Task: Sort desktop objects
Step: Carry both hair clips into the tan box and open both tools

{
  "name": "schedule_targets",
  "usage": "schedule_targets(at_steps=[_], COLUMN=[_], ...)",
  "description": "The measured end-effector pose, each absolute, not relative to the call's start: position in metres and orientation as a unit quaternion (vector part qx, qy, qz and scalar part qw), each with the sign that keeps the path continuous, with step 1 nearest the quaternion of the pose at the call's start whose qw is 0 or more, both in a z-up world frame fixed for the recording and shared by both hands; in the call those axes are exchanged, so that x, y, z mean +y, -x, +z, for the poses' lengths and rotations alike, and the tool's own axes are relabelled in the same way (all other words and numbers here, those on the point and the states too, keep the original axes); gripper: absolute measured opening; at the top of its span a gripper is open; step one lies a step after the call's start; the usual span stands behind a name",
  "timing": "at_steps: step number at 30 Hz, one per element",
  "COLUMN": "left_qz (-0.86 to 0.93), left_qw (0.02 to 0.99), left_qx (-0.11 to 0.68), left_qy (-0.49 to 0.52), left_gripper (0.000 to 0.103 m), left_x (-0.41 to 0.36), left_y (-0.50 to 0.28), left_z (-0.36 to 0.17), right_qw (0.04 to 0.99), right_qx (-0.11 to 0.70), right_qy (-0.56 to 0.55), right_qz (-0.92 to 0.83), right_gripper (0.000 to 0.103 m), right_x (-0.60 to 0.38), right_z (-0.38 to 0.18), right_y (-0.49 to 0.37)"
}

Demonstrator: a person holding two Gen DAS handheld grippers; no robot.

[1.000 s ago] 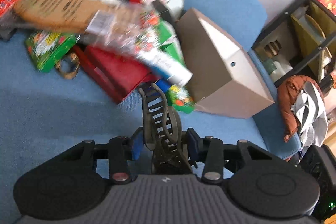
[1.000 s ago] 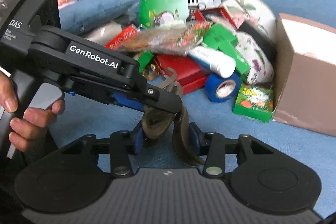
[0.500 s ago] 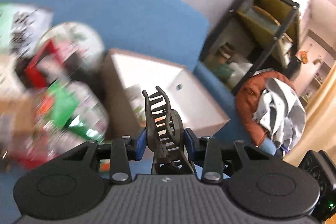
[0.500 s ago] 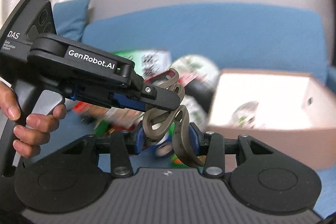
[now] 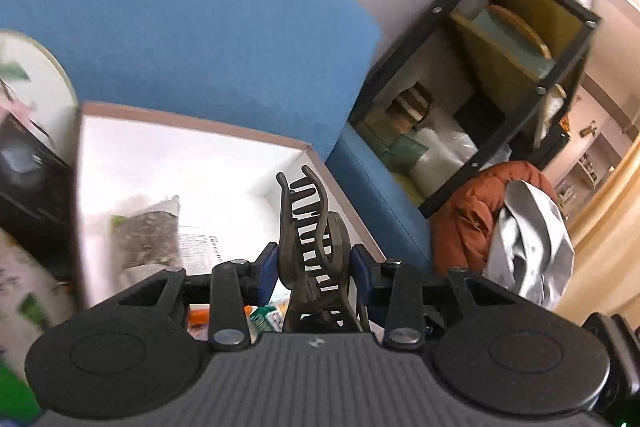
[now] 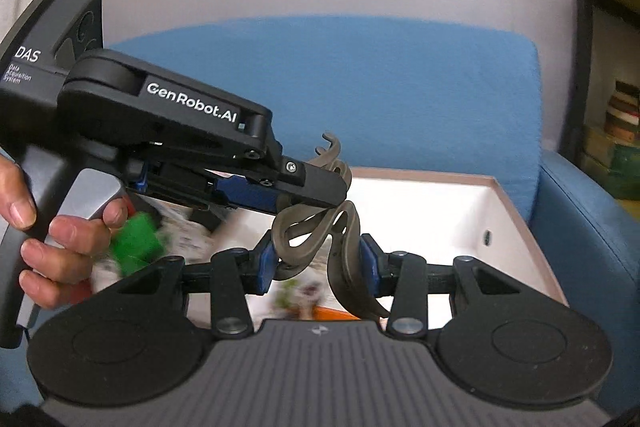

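Both grippers have swung away from the messy pile of packets and now sit over the open white-lined cardboard box point(image 5: 192, 163) on the blue sofa point(image 6: 360, 79), so the box fills the view where the clutter did a second ago

What they're carrying is one brown plastic claw hair clip point(image 5: 310, 227), and it's shared between them. From the left wrist camera, the left gripper point(image 5: 314, 263) has its blue pads point(image 5: 267, 267) pinching the clip's sides, toothed end standing up and pointing away. From the right wrist camera, the right gripper point(image 6: 318, 259) is pinching the clip point(image 6: 316, 227) at its looped handle part, and the left gripper point(image 6: 316, 183) comes in from the left and clamps the same clip from above. A hand point(image 6: 60, 239) wraps the left handle at the near left

So the clip hangs in the air above the near side of the box, touching nothing but the pads. Down inside the box there's a dark speckled snack packet point(image 5: 148, 231) lying flat, plus some blurry printed stuff near the front edge. Off to the right a black metal shelf point(image 5: 472, 75) stands beside the sofa arm, with a brown jacket point(image 5: 472, 219) heaped below it
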State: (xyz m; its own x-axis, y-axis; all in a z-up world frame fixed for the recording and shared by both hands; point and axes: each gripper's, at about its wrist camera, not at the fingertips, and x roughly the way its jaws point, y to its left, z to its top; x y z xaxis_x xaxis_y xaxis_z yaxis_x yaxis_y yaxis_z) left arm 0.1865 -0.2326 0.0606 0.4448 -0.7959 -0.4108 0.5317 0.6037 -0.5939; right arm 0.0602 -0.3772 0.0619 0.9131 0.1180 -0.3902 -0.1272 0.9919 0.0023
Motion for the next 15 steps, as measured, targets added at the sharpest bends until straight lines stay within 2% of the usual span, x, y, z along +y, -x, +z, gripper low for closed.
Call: schedule_targets(at_steps=[15], left_qz=[-0.368], left_qw=[0.795], left_qx=[0.44], left_qy=[0.198], left_gripper=[0.043], left_x=[-0.297], left_y=[-0.246], left_z=[0.002], right_qw=[0.95], right_qx=[0.311], right_qy=[0.016], right_qz=[0.025], right_gripper=[0.042], right_x=[-0.426], right_z=[0.006], right_y=[-0.121])
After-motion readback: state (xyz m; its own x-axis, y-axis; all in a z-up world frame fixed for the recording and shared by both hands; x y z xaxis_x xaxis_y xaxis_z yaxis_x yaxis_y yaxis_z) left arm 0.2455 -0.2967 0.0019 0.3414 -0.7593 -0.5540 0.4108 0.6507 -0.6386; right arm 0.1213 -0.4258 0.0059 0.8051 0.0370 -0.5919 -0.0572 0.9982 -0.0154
